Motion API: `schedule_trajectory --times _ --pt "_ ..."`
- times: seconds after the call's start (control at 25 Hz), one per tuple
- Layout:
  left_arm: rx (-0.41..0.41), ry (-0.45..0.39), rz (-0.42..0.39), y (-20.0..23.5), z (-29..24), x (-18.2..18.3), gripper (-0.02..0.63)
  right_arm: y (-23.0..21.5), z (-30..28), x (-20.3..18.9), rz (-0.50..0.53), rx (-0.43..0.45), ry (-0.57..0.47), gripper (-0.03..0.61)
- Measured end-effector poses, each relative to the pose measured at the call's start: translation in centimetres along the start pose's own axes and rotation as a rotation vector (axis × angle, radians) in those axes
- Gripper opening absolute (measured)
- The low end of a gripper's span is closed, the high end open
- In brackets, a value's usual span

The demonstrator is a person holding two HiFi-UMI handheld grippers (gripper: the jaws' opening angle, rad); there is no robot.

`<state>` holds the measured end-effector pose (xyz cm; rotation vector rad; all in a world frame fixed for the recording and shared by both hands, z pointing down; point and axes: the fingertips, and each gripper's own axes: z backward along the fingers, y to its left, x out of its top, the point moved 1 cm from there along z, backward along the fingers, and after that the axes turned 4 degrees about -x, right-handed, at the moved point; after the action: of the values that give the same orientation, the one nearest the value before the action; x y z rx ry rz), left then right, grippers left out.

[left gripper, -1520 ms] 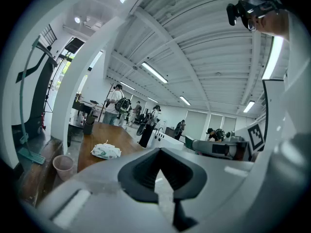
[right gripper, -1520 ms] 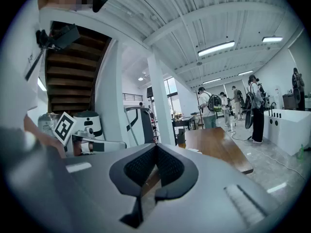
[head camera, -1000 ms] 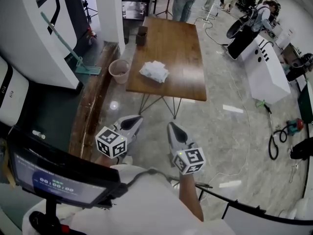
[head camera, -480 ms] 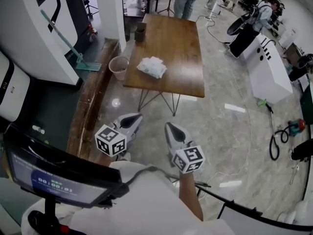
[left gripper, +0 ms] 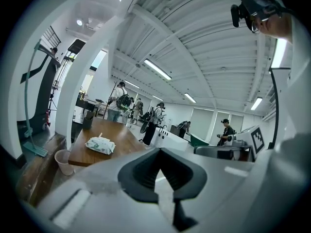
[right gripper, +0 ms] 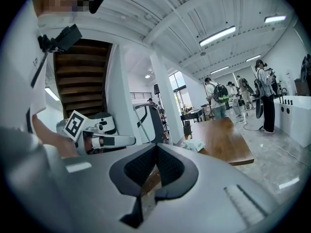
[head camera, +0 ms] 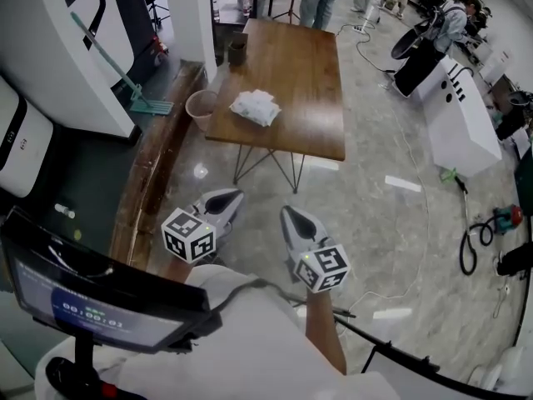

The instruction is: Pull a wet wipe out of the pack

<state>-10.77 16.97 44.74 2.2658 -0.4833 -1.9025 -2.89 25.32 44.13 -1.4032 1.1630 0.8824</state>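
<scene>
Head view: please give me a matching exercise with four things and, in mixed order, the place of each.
1 wet wipe pack
2 dark cup
3 pink bin
4 left gripper

a on the floor beside the table
b at the table's far left corner
c in the air, short of the table
d on the table, near its left edge

Pairs: 1-d, 2-b, 3-a, 4-c

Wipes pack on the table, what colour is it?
The wet wipe pack is white with green print, clearest in the left gripper view.

A pinkish bin [head camera: 201,107] stands just beside the wooden table [head camera: 308,82], a dark cup [head camera: 237,51] on its far corner.
</scene>
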Motion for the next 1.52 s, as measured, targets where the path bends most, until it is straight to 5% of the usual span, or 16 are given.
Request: schedule_trajectory --times 0.68,1.52 --pt "0.019 0.025 0.035 0.9 -1.8 -0.3 0.003 -2.1 0.0 -0.2 -0.021 -0.003 0.051 0.008" --pt "-0.144 0.094 0.034 17.4 -13.3 7.0 0.003 -9.2 -18.0 4.4 -0.003 -0.12 0.095 0.008"
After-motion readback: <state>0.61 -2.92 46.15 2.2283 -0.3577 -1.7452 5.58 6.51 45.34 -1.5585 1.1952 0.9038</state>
